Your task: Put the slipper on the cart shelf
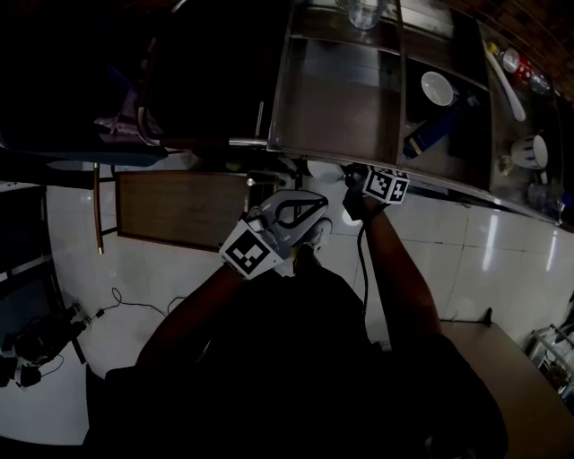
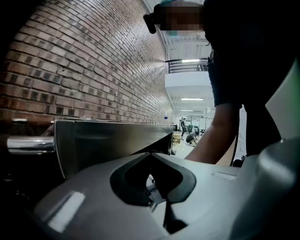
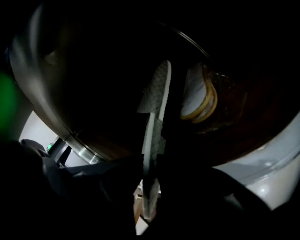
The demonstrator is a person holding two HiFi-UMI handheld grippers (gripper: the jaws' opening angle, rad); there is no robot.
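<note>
While the right gripper (image 3: 151,161) has its jaws clamped on the slipper (image 3: 157,98), held edge-on, delivery looks nearly done: ahead of the jaws lies the cart shelf (image 3: 70,137), bearing another slipper (image 3: 199,93). Next: advance, lower, release. The left gripper (image 2: 151,157) has its jaws closed on nothing.

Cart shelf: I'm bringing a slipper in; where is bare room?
The top steel tray is bare from its near rim to the glass. The section right of it is crowded: white bowl, blue item. On the shelf beneath, another slipper lies right of the held slipper; left of it is too dark to judge.
</note>
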